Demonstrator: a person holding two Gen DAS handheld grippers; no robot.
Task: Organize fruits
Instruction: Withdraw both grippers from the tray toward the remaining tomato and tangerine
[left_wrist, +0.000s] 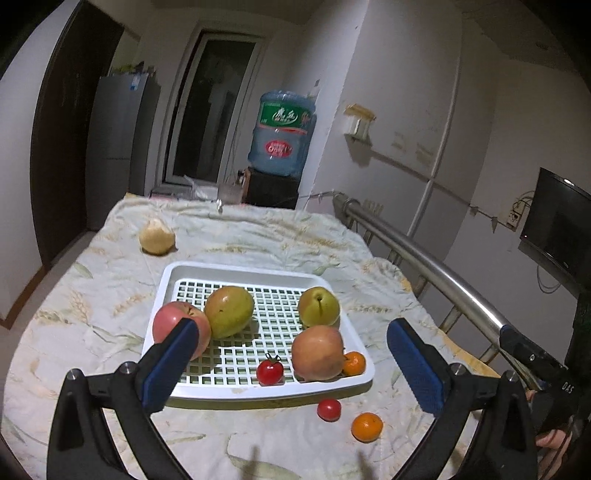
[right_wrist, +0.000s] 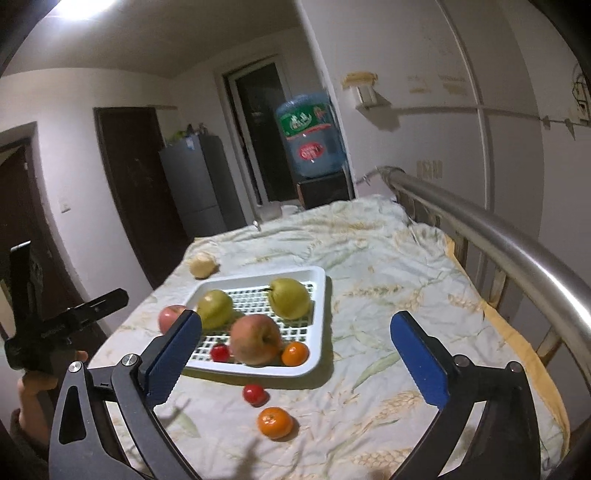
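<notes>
A white slotted tray (left_wrist: 236, 267) (right_wrist: 317, 314) lies on the bed. It holds a mango (left_wrist: 229, 312), a green pear (left_wrist: 318, 306) (right_wrist: 290, 297), a reddish apple (left_wrist: 317, 352) (right_wrist: 255, 339), a small tomato (left_wrist: 270, 371) and a tangerine (left_wrist: 354, 363). A red apple (left_wrist: 173, 323) (right_wrist: 168, 317) rests at the tray's left edge. On the sheet in front lie a loose tomato (left_wrist: 328, 409) (right_wrist: 255, 394) and a loose tangerine (left_wrist: 366, 426) (right_wrist: 275, 422). A pale fruit (left_wrist: 157, 237) (right_wrist: 202, 264) lies beyond the tray. My left gripper (left_wrist: 291, 365) and right gripper (right_wrist: 295, 362) are open and empty above the near sheet.
A patterned bed sheet (left_wrist: 258, 236) covers the bed. A steel rail (left_wrist: 424, 258) (right_wrist: 498, 236) runs along the right side. A water jug (left_wrist: 282, 133) on a dark stand, a grey fridge (left_wrist: 118, 147) and doors stand beyond the bed's far end.
</notes>
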